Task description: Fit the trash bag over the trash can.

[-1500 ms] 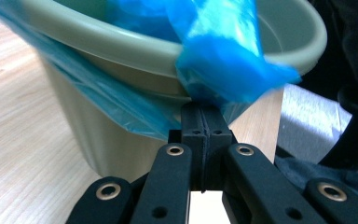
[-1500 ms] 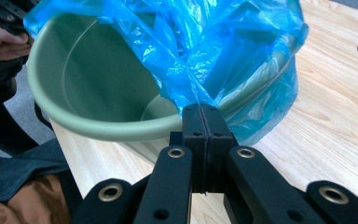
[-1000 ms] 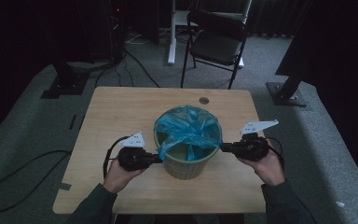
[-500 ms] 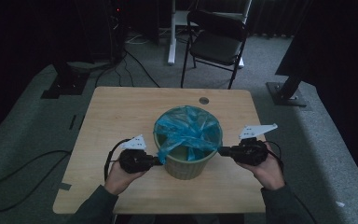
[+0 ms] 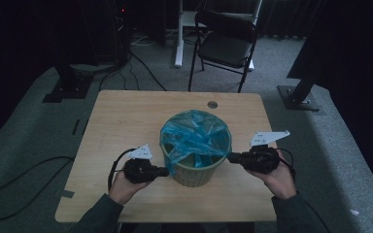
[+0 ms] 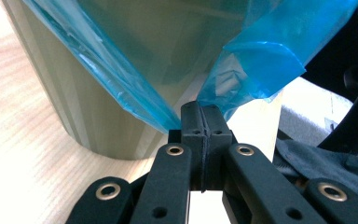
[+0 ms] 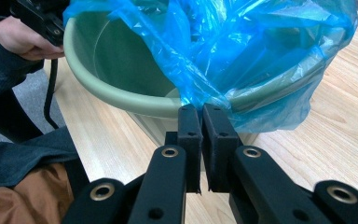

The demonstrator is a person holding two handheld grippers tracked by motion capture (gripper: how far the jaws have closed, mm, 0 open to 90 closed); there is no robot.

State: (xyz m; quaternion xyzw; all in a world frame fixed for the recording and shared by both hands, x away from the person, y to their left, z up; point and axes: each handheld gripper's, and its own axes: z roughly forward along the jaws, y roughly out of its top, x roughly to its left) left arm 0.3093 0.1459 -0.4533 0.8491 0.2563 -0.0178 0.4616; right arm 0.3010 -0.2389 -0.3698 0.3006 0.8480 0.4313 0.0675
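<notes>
A pale green bin [image 5: 194, 172] stands on the wooden table [image 5: 126, 121], lined with a blue plastic bag [image 5: 194, 136]. My left gripper [image 5: 164, 171] is at the bin's left side, low on its wall, shut on a hanging edge of the blue bag [image 6: 144, 109], with the bin's wall [image 6: 60, 102] close behind. At the bin's right rim my right gripper [image 5: 230, 157] is shut on the bag's edge [image 7: 200, 98] just over the green rim [image 7: 135, 100]. The bag covers the far and right rim; the near-left rim [image 7: 81, 65] is bare.
A black folding chair [image 5: 226, 46] stands beyond the table's far edge, with cables and stand bases on the grey floor. A small round hole [image 5: 212, 104] sits near the table's far edge. Bare tabletop [image 5: 126, 121] lies left of and behind the bin.
Both grippers have stayed at the bin's sides. The right one has dropped slightly and moved in toward the rim; the bag's edge on the left hangs a little lower.
</notes>
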